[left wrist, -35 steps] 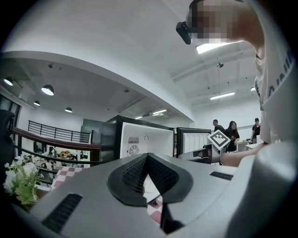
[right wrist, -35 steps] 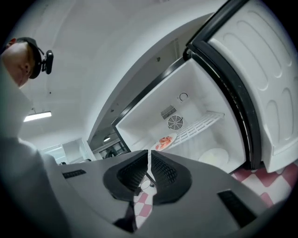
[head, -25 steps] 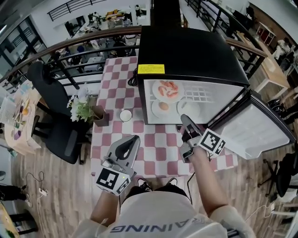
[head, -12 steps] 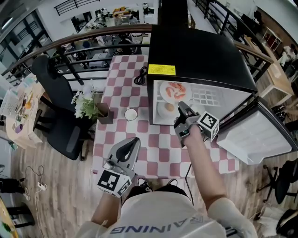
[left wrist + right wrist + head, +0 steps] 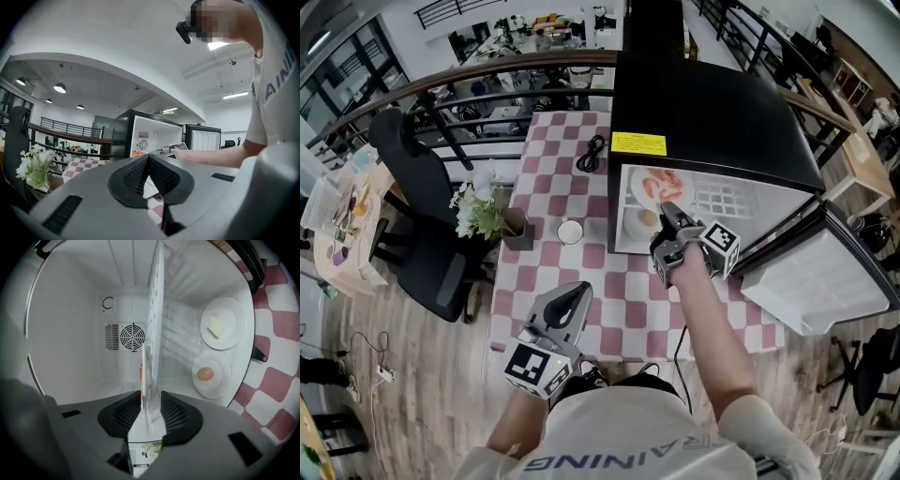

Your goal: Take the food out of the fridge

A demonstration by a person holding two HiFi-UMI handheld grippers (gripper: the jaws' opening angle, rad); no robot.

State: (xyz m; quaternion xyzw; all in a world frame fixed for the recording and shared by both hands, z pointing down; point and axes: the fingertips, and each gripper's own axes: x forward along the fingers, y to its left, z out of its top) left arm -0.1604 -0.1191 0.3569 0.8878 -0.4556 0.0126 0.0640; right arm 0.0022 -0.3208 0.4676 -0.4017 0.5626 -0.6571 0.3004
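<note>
While the black fridge (image 5: 703,103) stands on the checked table (image 5: 553,155) with its door (image 5: 825,272) swung wide, the head view has the right tool (image 5: 668,214) at the opening. It is just below the plate of pink food (image 5: 654,183) on the wire shelf (image 5: 717,197), and the left tool (image 5: 577,292) hangs over the table's near edge. From the left gripper view, the left tool's jaws are pressed together with nothing between them. From the right gripper view, the right tool (image 5: 151,413) lies rolled on its side. Its jaws have just been opening and stand spread astride the wire shelf's front edge. Beyond, the egg plate (image 5: 211,376) and a plate with a pale yellow block (image 5: 222,324) rest on the fridge floor.
</note>
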